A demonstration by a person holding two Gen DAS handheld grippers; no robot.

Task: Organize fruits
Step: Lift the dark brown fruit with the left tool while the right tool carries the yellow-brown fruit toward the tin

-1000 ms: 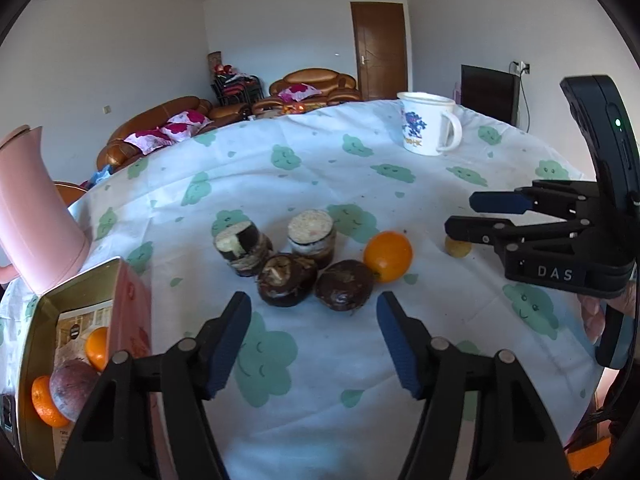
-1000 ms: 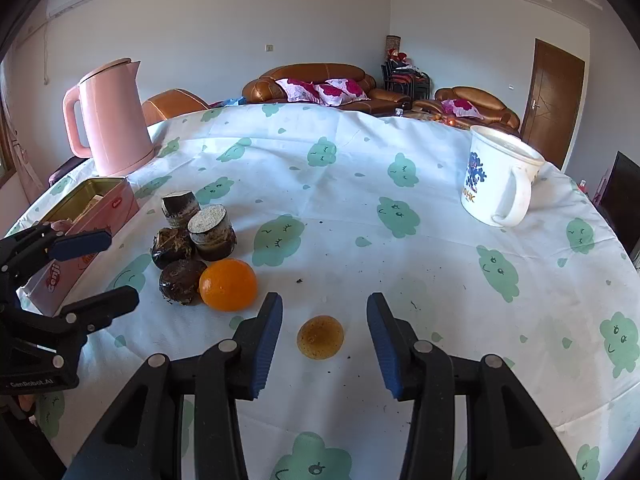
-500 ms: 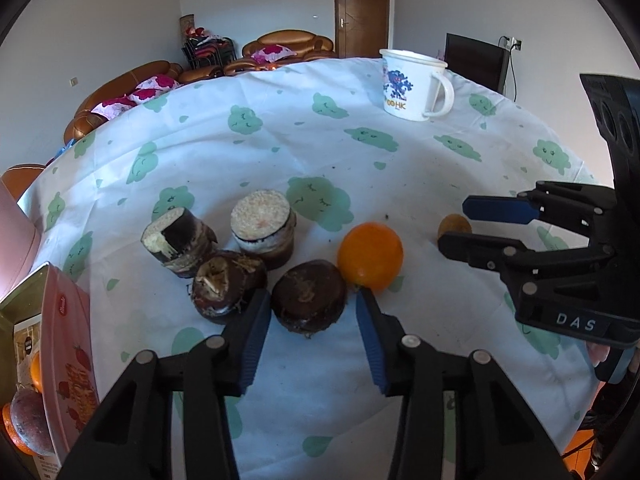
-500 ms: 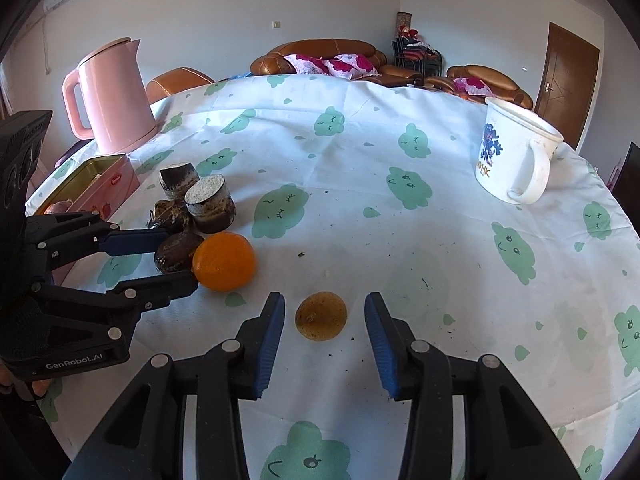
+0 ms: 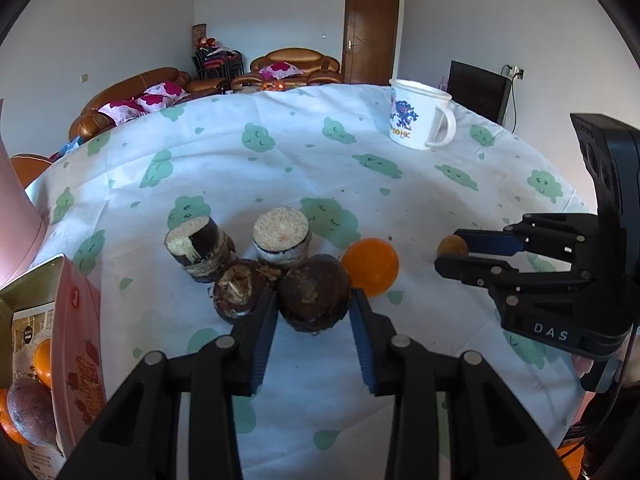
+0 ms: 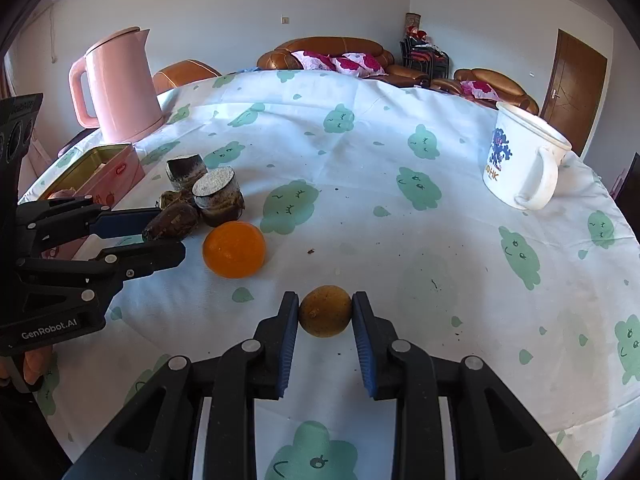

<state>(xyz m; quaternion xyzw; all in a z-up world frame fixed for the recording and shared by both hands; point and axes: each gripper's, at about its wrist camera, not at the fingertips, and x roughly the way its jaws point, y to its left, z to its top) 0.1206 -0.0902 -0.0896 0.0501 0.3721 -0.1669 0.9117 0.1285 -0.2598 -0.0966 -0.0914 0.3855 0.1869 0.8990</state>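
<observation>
In the left wrist view my left gripper (image 5: 314,295) is shut on a dark brown round fruit (image 5: 314,304); its jaws are closing and the blue pads press both sides. Another dark fruit (image 5: 238,292) and two cut dark cylinders (image 5: 200,246) lie just behind it, and an orange (image 5: 370,266) sits at its right. My right gripper (image 6: 325,303) is shut on a small brown-yellow fruit (image 6: 326,318) resting on the cloth, jaws closing tight on it. From the side, the right gripper (image 5: 447,251) and left gripper (image 6: 168,232) show in each other's views.
A pink tin box (image 5: 76,320) at the left holds an orange and a purple fruit (image 5: 30,412). A pink kettle (image 6: 116,84) stands behind it. A white mug (image 6: 524,160) is at the far right. The round table's cloth (image 6: 360,200) has green cloud prints.
Both grippers went from open to shut. The left one moved forward and closed on the dark fruit; the right one stayed over the small brown fruit and closed on it.
</observation>
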